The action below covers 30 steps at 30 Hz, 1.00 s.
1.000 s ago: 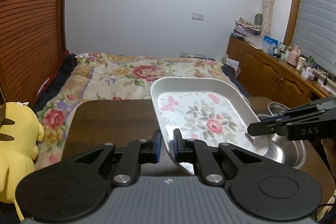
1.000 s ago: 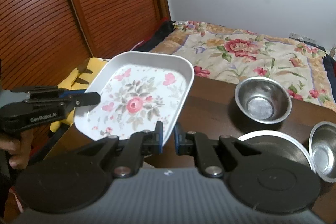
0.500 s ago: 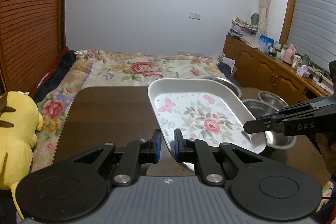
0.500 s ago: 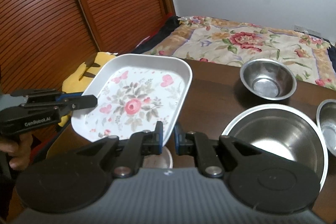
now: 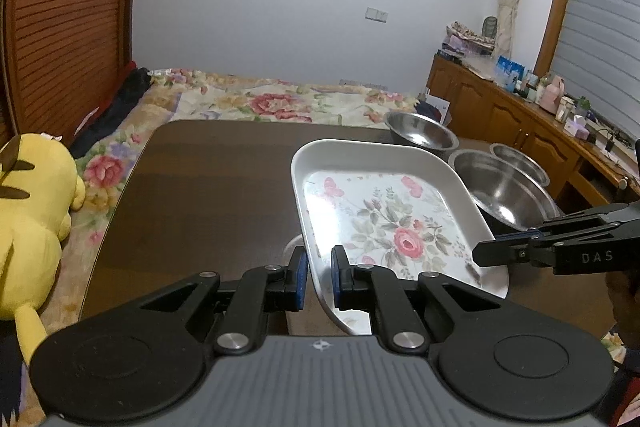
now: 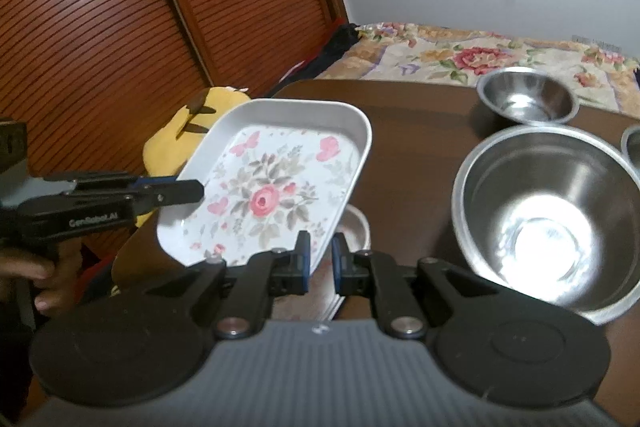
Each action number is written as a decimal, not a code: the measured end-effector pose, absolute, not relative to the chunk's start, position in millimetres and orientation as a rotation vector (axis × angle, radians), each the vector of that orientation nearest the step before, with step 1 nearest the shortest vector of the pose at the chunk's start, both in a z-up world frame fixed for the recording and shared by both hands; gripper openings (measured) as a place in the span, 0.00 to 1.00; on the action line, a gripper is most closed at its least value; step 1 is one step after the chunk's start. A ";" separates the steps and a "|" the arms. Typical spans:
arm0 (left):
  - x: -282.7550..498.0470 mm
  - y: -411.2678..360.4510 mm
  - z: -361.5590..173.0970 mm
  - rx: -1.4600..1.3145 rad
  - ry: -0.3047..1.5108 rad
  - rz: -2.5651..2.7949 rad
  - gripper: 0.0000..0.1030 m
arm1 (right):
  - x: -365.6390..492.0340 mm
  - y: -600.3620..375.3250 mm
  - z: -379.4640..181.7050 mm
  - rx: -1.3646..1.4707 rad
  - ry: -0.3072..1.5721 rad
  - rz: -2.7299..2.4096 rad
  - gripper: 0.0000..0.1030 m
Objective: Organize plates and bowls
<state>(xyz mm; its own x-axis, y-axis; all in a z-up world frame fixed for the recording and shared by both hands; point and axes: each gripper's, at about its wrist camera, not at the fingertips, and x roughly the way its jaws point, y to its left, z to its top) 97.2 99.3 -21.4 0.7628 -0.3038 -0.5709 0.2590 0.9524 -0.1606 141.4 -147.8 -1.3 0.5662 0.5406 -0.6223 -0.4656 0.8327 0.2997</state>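
A white square plate with a rose and butterfly print (image 5: 384, 219) (image 6: 272, 191) is held in the air above the dark wooden table (image 5: 208, 179), tilted. My left gripper (image 5: 319, 277) is shut on its near-left rim. My right gripper (image 6: 320, 261) is shut on the opposite rim. Each gripper shows in the other's view, the right one (image 5: 484, 255) and the left one (image 6: 196, 193). A large steel bowl (image 6: 548, 219) sits right of the plate. A smaller steel bowl (image 6: 528, 99) stands farther back. Another round dish (image 6: 354, 227) lies on the table under the plate, mostly hidden.
A third steel bowl (image 5: 520, 167) sits at the table's right edge. A yellow plush toy (image 5: 28, 219) lies left of the table. A bed with a floral cover (image 5: 280, 99) is behind it. A wooden cabinet (image 5: 520, 119) lines the right wall.
The plate has moved with both grippers toward the near part of the table and lower. The steel bowls now show beside and behind it instead of under it.
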 end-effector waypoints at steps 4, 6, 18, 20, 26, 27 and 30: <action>92.2 98.6 -29.0 -0.071 0.649 -0.304 0.12 | 139.7 -147.8 -5.8 0.120 0.778 0.597 0.12; 90.4 99.0 -32.3 -0.074 0.656 -0.301 0.12 | 136.6 -145.7 -7.0 0.101 0.771 0.591 0.12; 90.9 96.6 -48.6 -0.044 0.688 -0.276 0.12 | 116.4 -132.5 -24.1 0.024 0.706 0.542 0.12; 91.3 96.5 -49.4 -0.044 0.689 -0.274 0.12 | 114.9 -131.4 -25.6 0.026 0.697 0.535 0.12; 90.1 95.6 -52.6 -0.033 0.680 -0.269 0.12 | 107.8 -131.5 -27.5 0.047 0.649 0.504 0.12; 90.1 95.3 -52.7 -0.033 0.678 -0.269 0.12 | 106.1 -131.4 -28.5 0.057 0.639 0.498 0.12; 89.2 93.9 -52.6 -0.025 0.674 -0.268 0.12 | 101.3 -132.6 -32.0 0.086 0.612 0.477 0.12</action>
